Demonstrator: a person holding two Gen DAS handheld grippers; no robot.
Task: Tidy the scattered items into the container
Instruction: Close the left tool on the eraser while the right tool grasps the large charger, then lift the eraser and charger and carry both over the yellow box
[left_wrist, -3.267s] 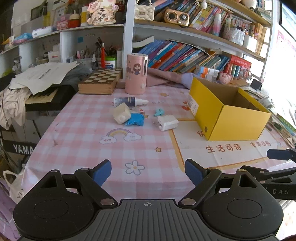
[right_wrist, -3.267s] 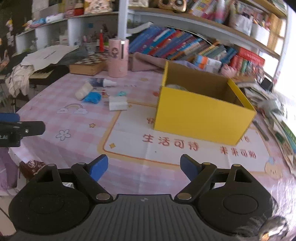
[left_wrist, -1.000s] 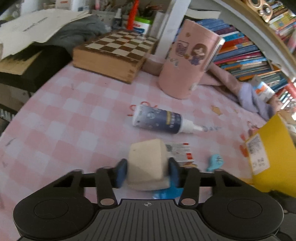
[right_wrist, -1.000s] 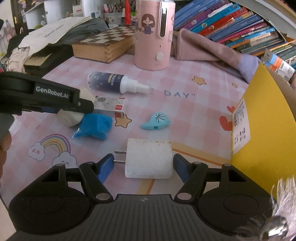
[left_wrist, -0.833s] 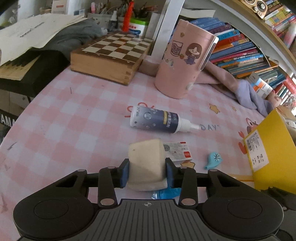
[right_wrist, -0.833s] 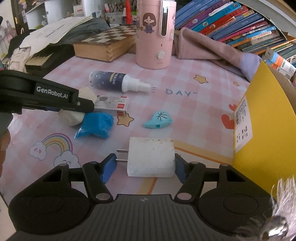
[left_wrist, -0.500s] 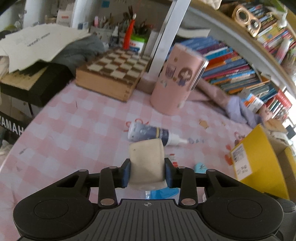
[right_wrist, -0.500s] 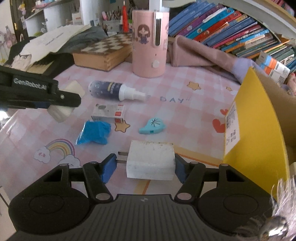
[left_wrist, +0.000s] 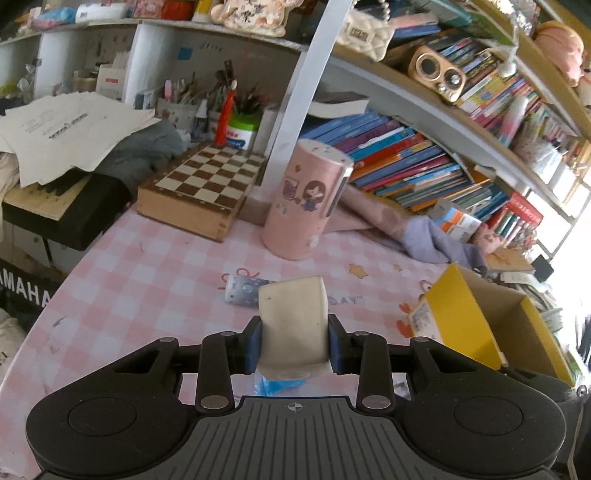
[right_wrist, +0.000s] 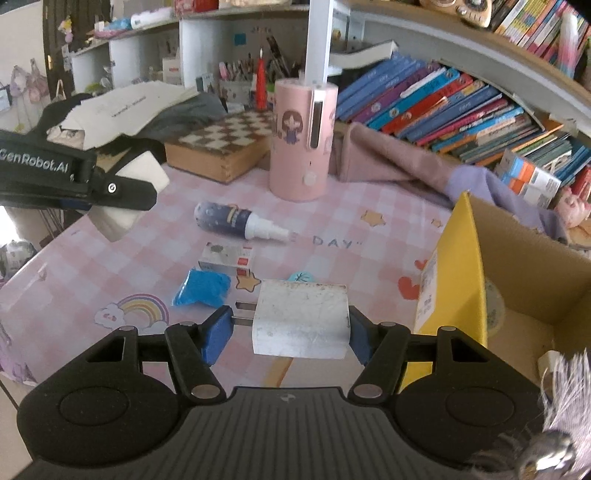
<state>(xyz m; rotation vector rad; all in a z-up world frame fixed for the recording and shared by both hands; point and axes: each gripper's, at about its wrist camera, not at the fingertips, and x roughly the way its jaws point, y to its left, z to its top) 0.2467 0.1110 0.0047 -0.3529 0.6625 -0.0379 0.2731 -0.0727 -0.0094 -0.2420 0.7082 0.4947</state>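
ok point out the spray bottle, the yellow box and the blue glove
spray bottle (right_wrist: 225, 218): right wrist view, dark body
yellow box (right_wrist: 458, 280): right wrist view, outer yellow wall
blue glove (right_wrist: 202, 288): right wrist view, crumpled middle

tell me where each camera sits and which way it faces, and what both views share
Left wrist: on the left gripper, facing down across the pink checked tablecloth at the shelves; its blue pads clamp a cream rubbery block.
Right wrist: on the right gripper, facing the same table; its pads clamp a white plug adapter, and the left gripper shows at the left edge.
Shared: pink cartoon cylinder, wooden chessboard box, dark spray bottle, open yellow cardboard box.
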